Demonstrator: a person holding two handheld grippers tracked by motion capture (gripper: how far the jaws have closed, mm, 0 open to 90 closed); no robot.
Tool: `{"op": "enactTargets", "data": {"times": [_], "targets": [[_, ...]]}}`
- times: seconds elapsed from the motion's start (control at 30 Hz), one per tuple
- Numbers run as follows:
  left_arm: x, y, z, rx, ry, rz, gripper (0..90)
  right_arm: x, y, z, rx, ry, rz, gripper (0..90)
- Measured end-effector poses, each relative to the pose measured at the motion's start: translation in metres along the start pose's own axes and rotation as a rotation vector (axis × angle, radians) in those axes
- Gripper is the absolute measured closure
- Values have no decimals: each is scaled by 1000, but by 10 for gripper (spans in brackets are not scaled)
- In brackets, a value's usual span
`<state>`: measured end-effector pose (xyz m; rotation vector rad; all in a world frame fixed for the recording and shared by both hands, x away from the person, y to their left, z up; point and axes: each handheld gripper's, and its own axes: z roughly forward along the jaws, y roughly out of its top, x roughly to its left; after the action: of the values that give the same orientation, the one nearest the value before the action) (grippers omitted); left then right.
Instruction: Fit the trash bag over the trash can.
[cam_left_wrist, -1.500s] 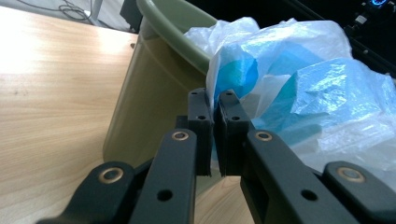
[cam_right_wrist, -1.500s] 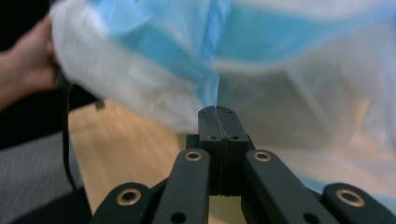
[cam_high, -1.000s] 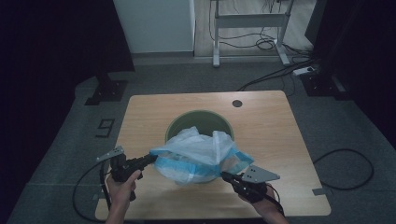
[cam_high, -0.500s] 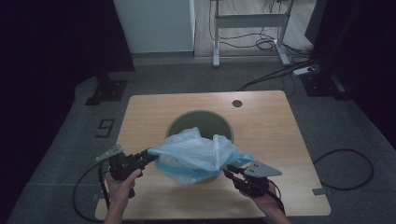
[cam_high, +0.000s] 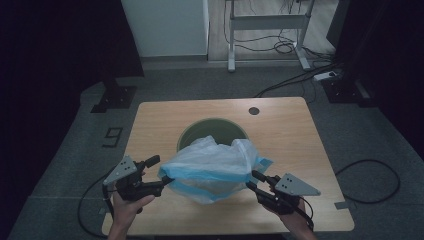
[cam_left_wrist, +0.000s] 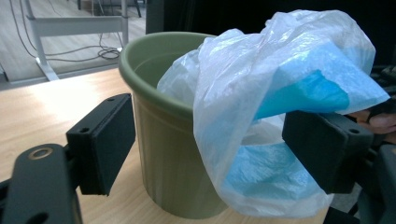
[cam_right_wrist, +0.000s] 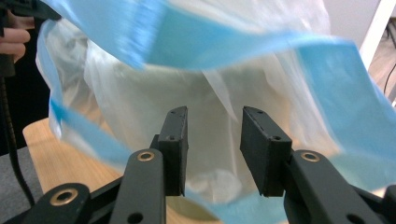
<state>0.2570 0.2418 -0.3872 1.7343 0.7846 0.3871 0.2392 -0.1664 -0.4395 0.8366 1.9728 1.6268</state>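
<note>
A green bin (cam_high: 196, 131) stands in the middle of the wooden table (cam_high: 290, 130). A translucent white bag (cam_high: 210, 165) with a blue hem is draped over the bin's near side and stretched between both grippers. My left gripper (cam_high: 161, 171) is at the bag's left end and my right gripper (cam_high: 252, 180) is at its right end. In the left gripper view the jaws of the left gripper (cam_left_wrist: 212, 144) stand wide open, with the bag (cam_left_wrist: 261, 84) hanging over the right one in front of the bin (cam_left_wrist: 159, 154). In the right gripper view the right gripper (cam_right_wrist: 214, 149) is open, its jaws inside the blue hem of the bag (cam_right_wrist: 140, 107).
A round cable hole (cam_high: 254, 110) sits near the table's far right. Behind the table stand a white desk frame (cam_high: 265, 22), floor cables and a power strip (cam_high: 327, 76). A dark stand base (cam_high: 114, 97) lies at the far left. Bare tabletop (cam_high: 150, 125) flanks the bin.
The bag was bunched on the bin's front; it is now spread wider between the two grippers, which have moved apart and a little toward the table's near edge.
</note>
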Motion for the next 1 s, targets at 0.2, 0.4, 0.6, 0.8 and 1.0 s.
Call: {"op": "enactTargets", "data": {"times": [0.2, 0.4, 0.6, 0.8, 1.0], "targets": [[-10, 4, -2, 5, 11, 44, 150, 7, 24, -4, -46, -22, -10, 605], [-17, 6, -12, -6, -13, 64, 121, 12, 40, 0, -66, -26, -33, 600], [-22, 18, -4, 15, 2, 97, 158, 17, 53, 18, -57, -29, -36, 601], [-23, 23, 12, 38, 30, 107, 532, 15, 51, 21, -55, -32, -11, 601], [-11, 26, 20, 32, 36, 1, 826, 14, 45, 12, -59, -32, -20, 580]]}}
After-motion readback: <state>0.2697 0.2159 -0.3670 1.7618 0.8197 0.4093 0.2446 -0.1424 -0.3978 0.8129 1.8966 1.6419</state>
